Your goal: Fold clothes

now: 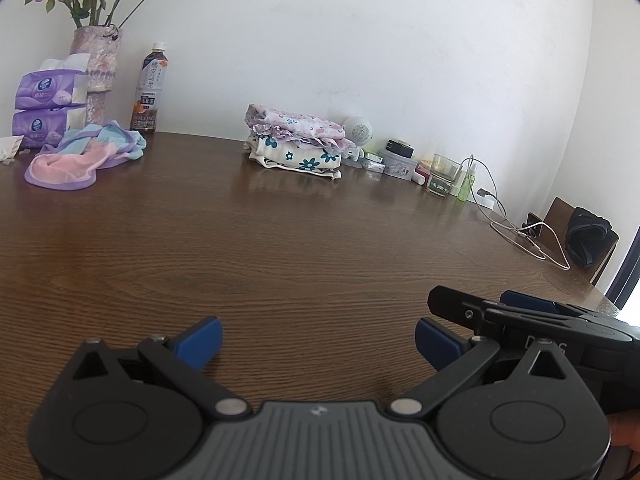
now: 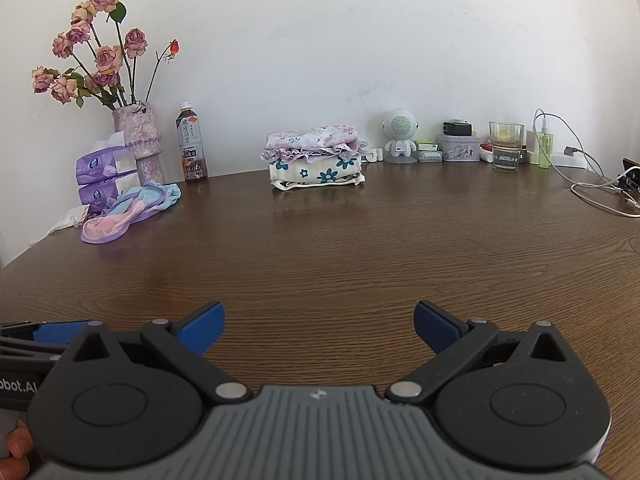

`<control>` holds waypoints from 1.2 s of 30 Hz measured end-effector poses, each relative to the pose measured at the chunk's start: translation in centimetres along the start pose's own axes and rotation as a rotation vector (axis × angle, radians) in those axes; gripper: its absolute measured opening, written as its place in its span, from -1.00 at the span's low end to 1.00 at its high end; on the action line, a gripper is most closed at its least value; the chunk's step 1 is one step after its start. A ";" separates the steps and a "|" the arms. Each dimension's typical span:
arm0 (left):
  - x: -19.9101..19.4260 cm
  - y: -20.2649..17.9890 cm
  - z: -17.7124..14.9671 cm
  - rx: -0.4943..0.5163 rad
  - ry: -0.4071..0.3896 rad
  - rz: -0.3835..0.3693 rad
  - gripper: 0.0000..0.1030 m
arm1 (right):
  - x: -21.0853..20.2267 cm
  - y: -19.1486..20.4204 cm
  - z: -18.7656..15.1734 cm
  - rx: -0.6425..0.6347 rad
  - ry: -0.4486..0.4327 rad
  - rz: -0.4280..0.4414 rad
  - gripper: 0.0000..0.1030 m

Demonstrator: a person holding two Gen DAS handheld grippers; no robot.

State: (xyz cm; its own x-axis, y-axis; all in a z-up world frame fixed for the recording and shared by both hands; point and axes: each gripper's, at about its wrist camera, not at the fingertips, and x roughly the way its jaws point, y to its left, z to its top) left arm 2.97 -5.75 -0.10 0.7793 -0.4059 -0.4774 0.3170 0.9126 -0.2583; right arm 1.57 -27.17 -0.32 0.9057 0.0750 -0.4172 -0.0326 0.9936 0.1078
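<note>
Against the far wall, on the wooden table (image 2: pixel 320 248), sits a stack of folded clothes (image 2: pixel 316 158): a pink floral piece on top, a frilled one under it, a cream one with teal flowers at the bottom; well to its left an unfolded pastel garment (image 2: pixel 128 208) lies crumpled beside two purple tissue packs (image 2: pixel 100 180), white tissue sticking out of the upper one; behind them a speckled vase (image 2: pixel 140 140) holds dried roses (image 2: pixel 92 52); a tea bottle (image 2: pixel 191 148) next to it is nearly full of dark liquid; to the right a drinking glass (image 2: pixel 506 146) has a pale layer near its top, contents unclear; the left gripper (image 1: pixel 318 340) and right gripper (image 2: pixel 316 326) hover side by side over bare wood, each with jaws spread wide and nothing between them.
</note>
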 end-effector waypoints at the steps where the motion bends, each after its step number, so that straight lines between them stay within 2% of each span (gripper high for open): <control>1: 0.0 0.0 0.0 0.000 0.000 -0.001 1.00 | 0.0 0.0 0.0 0.000 0.000 0.000 0.99; 36: 0.1 0.2 0.0 -0.004 0.006 -0.004 1.00 | 0.1 -0.2 0.0 0.003 0.009 0.003 0.99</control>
State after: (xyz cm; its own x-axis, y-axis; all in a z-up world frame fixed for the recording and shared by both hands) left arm 3.09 -5.58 -0.17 0.7747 -0.4098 -0.4816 0.3182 0.9108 -0.2631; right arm 1.69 -27.34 -0.41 0.9018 0.0786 -0.4249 -0.0340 0.9932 0.1116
